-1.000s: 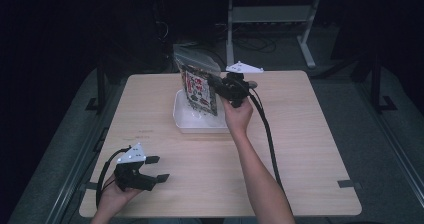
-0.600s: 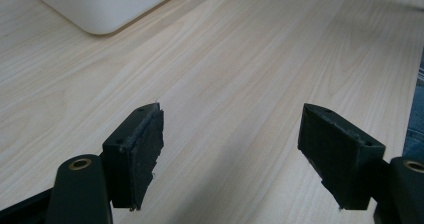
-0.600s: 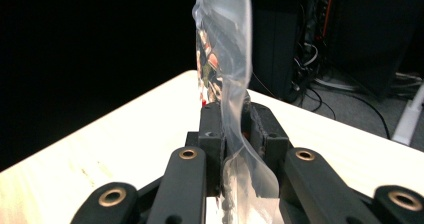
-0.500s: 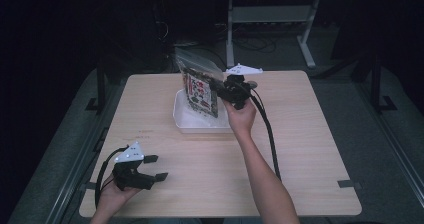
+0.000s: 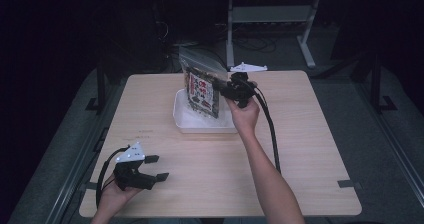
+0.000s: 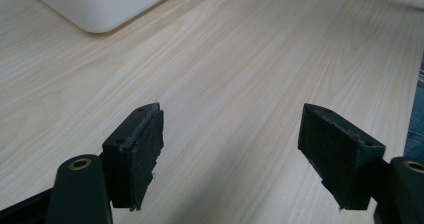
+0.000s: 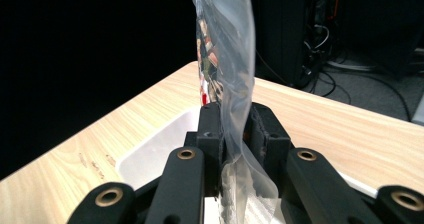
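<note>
One wooden table [image 5: 310, 149] stands here, with one white tray [image 5: 186, 121] on it. One clear printed bag [image 5: 200, 86], and two handheld grippers: left gripper [image 5: 152, 168], right gripper [image 5: 226, 86].

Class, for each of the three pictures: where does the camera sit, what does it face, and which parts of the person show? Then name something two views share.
High view: above the person's side, facing forward and down on the table; both forearms, left gripper, right gripper.
Left gripper view: on the left gripper, low over the table, facing the tray; open fingers.
Right gripper view: on the right gripper, fingers clamping the bag.
Shared: tray, table.
</note>
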A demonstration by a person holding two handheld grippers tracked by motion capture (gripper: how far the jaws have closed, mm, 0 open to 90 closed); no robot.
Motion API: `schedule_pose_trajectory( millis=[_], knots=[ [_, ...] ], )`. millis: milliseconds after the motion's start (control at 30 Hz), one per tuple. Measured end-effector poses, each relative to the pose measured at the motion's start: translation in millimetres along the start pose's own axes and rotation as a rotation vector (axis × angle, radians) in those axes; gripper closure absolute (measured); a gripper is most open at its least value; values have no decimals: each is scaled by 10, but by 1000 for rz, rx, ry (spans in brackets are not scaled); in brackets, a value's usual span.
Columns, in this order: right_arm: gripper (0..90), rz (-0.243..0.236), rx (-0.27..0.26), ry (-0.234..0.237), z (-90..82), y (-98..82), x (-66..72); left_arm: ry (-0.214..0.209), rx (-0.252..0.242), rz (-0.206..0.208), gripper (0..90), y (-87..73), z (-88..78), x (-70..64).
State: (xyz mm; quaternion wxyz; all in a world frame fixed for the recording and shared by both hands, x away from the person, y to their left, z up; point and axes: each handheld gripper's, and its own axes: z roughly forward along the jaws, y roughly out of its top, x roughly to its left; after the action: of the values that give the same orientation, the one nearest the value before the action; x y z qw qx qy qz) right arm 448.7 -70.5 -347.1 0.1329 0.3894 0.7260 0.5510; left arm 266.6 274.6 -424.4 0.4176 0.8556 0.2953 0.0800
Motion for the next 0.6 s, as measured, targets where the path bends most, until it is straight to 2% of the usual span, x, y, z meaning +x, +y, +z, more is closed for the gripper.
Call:
schedule_pose_trajectory(
  millis=[133,200,367,600],
  knots=[
    [747,4,10,4,-6,16,-26,6,-2,-5,251,-10,-14,20],
    [680,5,18,5,-7,26,-24,7,-1,-8,250,-15,-14,23],
    [597,31,41,22,-13,37,-51,6,1,-5,250,-12,-8,15],
    [540,35,49,28,-52,48,-44,6,0,-5,248,-10,-11,16]
  ],
)
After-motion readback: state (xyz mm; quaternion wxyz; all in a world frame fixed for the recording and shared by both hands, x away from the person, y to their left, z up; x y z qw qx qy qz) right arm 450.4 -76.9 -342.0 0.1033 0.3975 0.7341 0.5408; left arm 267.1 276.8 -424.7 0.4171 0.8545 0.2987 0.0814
